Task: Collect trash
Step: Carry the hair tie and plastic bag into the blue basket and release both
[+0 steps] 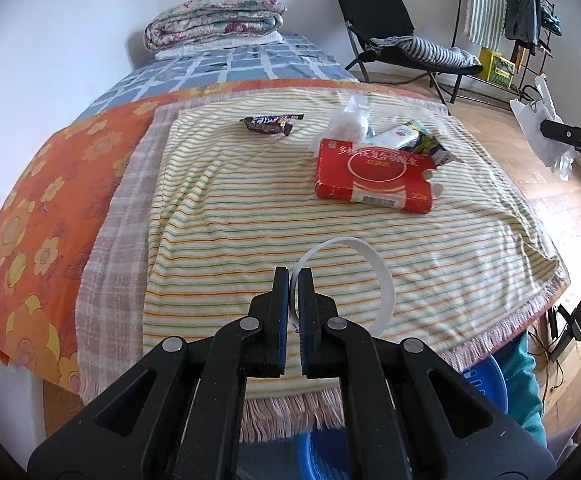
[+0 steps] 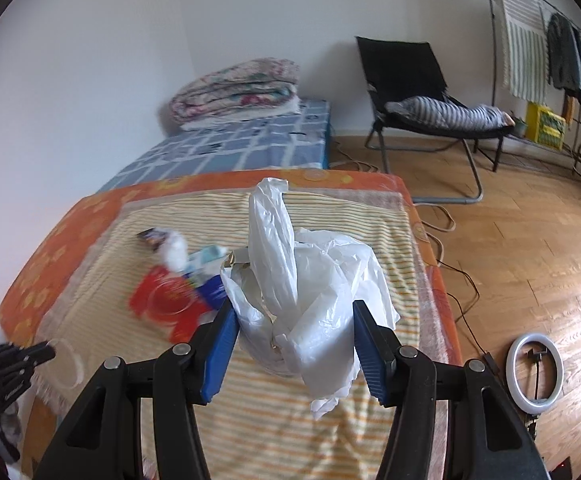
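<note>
one red box (image 1: 374, 178), one candy wrapper (image 1: 271, 123)

Bright daylight, fisheye warp, motion blur

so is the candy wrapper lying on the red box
No, the candy wrapper lies apart from the red box, directly on the striped towel.

Crinkly glossy plastic bag (image 2: 310, 300), fringed cloth towel (image 1: 250, 220), glossy wood floor (image 2: 530, 240)
</note>
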{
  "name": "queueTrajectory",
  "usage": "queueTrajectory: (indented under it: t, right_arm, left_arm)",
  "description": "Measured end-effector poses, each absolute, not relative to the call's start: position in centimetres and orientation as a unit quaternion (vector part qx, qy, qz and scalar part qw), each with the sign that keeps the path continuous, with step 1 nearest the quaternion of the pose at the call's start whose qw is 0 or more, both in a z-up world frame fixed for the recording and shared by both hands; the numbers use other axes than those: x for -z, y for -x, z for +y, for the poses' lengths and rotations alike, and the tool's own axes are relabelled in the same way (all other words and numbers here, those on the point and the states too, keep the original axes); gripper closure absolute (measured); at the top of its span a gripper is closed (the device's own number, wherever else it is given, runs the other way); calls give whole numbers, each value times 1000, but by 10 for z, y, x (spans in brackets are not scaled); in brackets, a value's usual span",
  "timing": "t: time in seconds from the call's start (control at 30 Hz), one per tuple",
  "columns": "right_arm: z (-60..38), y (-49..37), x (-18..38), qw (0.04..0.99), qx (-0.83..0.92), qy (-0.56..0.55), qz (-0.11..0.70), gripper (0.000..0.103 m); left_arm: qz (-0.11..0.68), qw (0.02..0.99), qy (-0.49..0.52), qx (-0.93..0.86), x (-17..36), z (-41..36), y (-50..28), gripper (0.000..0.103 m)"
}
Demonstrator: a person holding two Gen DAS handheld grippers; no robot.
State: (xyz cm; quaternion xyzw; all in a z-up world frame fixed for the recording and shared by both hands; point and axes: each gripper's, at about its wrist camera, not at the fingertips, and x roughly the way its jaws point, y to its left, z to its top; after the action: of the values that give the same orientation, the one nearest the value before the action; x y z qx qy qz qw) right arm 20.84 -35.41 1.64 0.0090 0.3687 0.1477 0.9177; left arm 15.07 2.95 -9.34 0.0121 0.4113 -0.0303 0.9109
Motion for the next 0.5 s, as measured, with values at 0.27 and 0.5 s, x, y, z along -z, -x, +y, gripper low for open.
queueTrajectory:
  t: [0.27,0.5]
  right_arm:
    - [-334,-157,-23,910,-190,-1,368,45]
    - [-316,-118,-25,907,-212,18,365,44]
  left_arm:
    - [394,918,-22,43,76,20,-124,101]
    - [386,921,-17,53,67,13,-100,101]
